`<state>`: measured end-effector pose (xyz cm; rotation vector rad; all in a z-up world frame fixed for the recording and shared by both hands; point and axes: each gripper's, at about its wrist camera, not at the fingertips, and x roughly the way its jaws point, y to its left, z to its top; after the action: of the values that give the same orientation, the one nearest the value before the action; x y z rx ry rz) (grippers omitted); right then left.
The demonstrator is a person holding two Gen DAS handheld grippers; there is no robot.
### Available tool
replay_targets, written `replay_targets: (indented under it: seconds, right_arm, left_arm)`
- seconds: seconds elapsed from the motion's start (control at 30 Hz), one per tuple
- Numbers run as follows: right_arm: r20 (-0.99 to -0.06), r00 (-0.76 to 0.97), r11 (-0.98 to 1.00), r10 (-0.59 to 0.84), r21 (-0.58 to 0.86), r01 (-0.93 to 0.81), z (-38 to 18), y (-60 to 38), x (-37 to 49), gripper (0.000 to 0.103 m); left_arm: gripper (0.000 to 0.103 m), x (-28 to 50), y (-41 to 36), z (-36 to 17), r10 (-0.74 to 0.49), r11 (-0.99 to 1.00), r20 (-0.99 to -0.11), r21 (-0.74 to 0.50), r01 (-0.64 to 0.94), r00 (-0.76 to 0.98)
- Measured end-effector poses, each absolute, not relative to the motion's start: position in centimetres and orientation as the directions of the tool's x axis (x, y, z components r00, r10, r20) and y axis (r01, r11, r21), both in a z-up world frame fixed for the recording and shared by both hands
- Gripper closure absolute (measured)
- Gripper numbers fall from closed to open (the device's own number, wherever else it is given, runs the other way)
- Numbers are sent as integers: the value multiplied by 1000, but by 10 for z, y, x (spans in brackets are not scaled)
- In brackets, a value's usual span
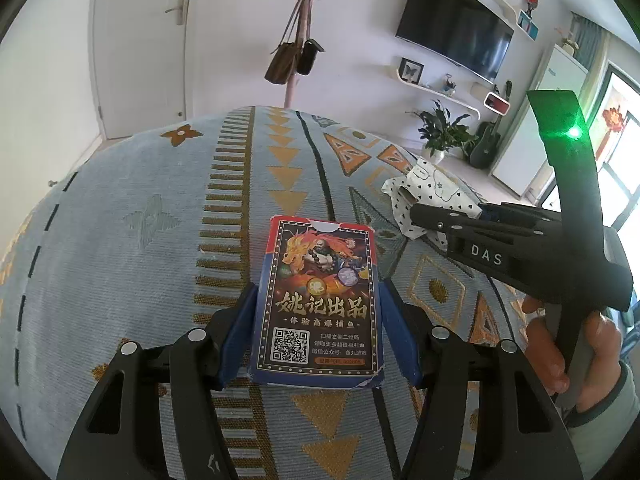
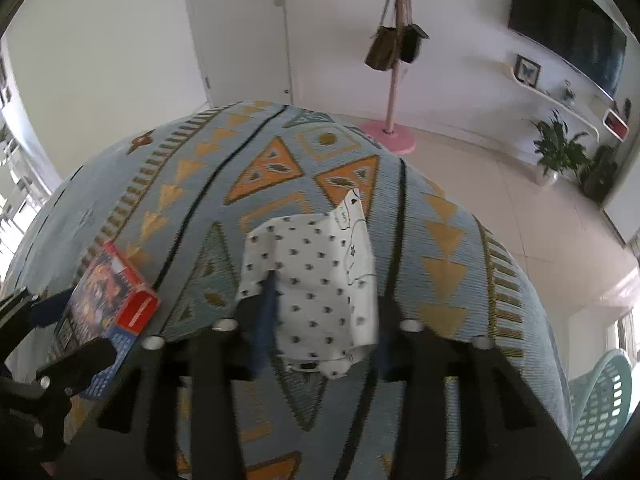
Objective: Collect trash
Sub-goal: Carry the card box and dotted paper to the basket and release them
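My left gripper (image 1: 320, 320) is shut on a playing-card box (image 1: 320, 300) with a dragon picture, held between its blue pads just above the patterned blue cloth (image 1: 160, 220). The box also shows in the right wrist view (image 2: 108, 300), at the far left. My right gripper (image 2: 320, 320) is shut on a crumpled white paper wrapper with black dots (image 2: 316, 272), which rests against the cloth. In the left wrist view the right gripper (image 1: 416, 216) and the wrapper (image 1: 424, 188) are to the right of the box.
A green plastic basket (image 2: 600, 412) stands low at the right. A pink coat stand (image 2: 394, 80) with hanging bags, a TV (image 1: 456, 36), wall shelves and a potted plant (image 1: 440, 132) lie beyond the cloth-covered surface.
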<state>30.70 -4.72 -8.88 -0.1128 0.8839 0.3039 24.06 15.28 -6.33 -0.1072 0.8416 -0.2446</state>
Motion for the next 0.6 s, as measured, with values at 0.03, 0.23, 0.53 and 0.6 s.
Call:
replay_targets:
  seconds: [0.03, 0.23, 0.53, 0.6]
  right_arm:
    - [-770, 602, 951, 210, 19, -308, -88, -46, 305, 80]
    - [-715, 659, 949, 236, 22, -316, -75, -49, 285, 90]
    - [-641, 715, 955, 280, 112, -274, -25, -107, 234, 99]
    - [-618, 743, 962, 257, 93, -255, -12, -119, 220, 99]
  left_arm:
    - [45, 240, 152, -64, -257, 966, -724, -187, 176, 640]
    - [45, 235, 144, -57, -264, 964, -695, -176, 198, 668]
    - [45, 209, 101, -18, -415, 909, -616, -254, 331, 669]
    - [45, 202, 85, -7, -441, 896, -592, -252, 365, 675]
